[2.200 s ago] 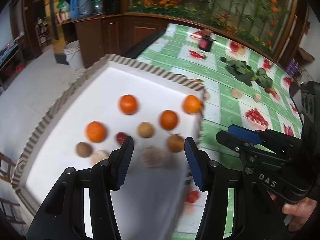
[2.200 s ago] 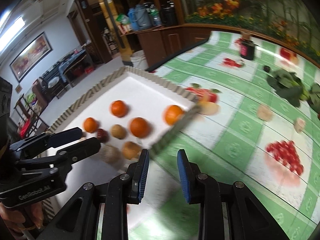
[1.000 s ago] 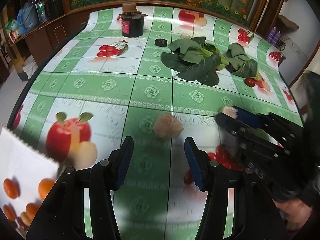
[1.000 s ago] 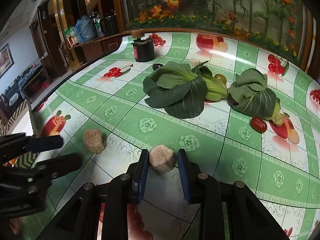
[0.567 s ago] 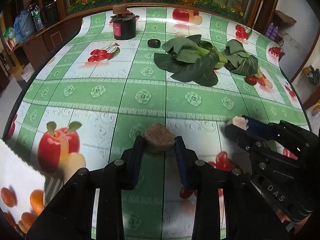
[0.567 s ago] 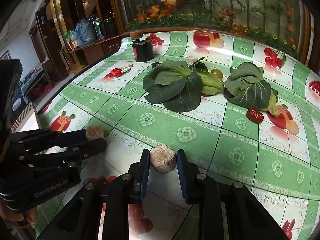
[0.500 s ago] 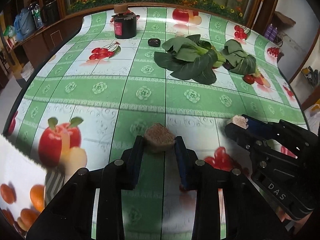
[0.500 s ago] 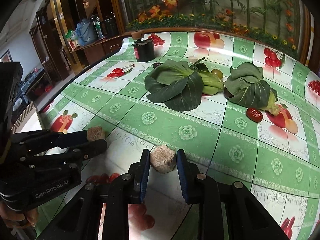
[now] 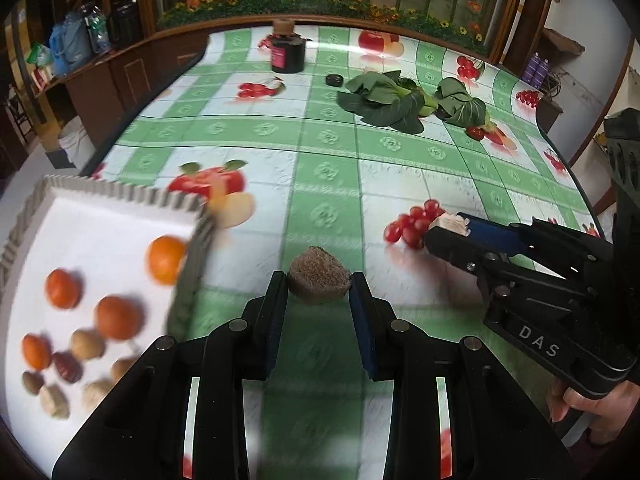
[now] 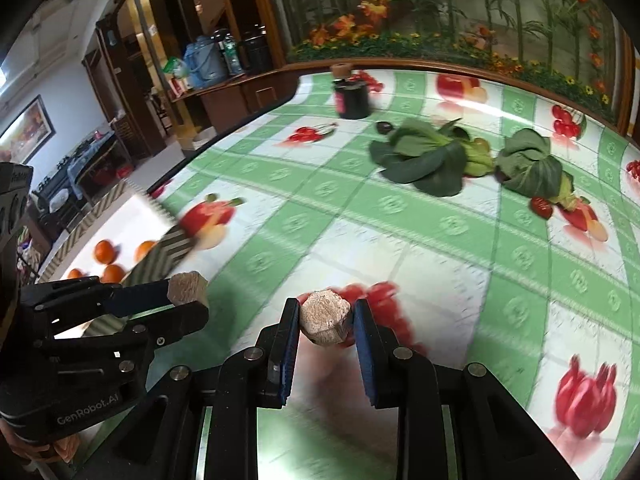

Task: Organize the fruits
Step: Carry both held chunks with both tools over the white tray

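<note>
A home dining room: oilcloth-covered table (image 9: 328,152), wooden cabinets (image 10: 240,92), framed picture (image 10: 28,128).

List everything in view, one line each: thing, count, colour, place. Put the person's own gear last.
tray: one, white with striped rim, table's left edge
oranges: about five, orange, on tray
nuts: several, tan, on tray
dark jar: one, black, far side
leafy greens: two bunches, green, far right
tablecloth: one, green-white, fruit print
brown block: one, in left gripper
pale block: one, in right gripper
</note>
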The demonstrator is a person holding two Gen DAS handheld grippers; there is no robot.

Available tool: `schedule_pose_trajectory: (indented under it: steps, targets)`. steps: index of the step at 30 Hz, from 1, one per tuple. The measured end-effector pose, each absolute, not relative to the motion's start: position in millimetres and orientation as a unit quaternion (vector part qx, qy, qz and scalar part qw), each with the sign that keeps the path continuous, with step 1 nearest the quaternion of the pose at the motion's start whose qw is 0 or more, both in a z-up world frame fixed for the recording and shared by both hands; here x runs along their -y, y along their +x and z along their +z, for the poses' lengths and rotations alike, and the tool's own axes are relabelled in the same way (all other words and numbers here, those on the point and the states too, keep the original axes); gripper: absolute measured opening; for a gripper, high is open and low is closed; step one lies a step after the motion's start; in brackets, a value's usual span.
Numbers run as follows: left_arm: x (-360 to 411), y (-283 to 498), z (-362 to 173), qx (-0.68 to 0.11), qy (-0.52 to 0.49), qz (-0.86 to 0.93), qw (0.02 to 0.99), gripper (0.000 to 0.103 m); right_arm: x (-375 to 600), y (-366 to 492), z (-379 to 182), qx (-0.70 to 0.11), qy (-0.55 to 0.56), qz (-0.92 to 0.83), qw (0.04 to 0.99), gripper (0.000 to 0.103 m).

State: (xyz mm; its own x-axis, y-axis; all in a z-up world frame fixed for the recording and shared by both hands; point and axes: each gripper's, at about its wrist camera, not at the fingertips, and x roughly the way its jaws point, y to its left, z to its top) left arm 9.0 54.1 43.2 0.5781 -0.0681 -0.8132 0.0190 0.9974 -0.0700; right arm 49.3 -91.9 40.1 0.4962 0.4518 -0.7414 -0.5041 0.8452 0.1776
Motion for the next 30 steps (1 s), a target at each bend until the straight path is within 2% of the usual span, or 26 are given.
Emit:
schedule_pose_trajectory:
  steps: [30]
  targets:
    - [-169.5,-94.2,59.5,-0.419,-0.063,0.077,0.902,0.031,-39.9,-46.6,66.5,-0.388,-0.088,0.382,0.834,0.026]
